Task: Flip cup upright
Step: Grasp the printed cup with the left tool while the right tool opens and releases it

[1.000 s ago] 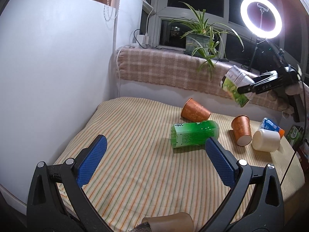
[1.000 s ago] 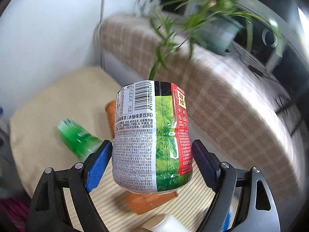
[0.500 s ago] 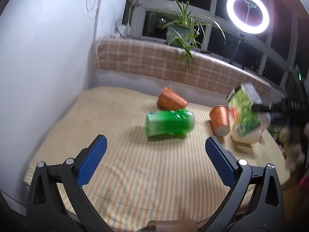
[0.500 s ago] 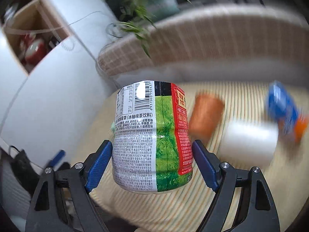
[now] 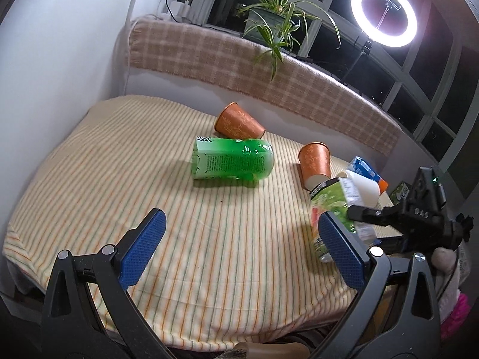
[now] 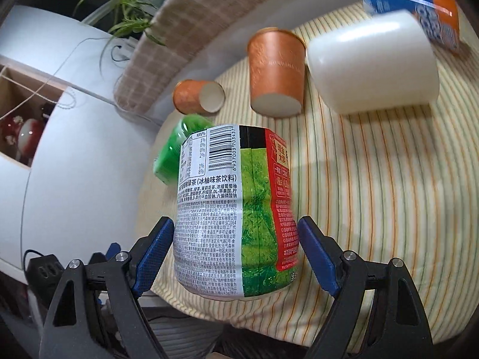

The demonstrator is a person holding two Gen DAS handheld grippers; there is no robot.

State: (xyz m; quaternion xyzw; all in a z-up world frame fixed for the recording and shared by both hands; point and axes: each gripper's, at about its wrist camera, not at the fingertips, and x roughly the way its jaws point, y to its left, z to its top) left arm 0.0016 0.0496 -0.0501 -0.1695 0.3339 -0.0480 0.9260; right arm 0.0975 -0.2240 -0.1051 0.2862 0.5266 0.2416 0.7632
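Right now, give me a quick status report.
Right gripper clamped on green-labelled tea cup, above striped cloth. Left gripper open, empty. Two orange paper cups lying tipped.

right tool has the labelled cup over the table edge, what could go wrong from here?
1. The labelled cup is held tilted near the striped table's edge by the right tool; released now, it may tip or roll off.
2. The white cup and orange cup lie close behind; a swing could knock them.
3. The left tool hovers open nearby, risking a clash.

Bottle lying mid-table, cup behind it, second cup to its right
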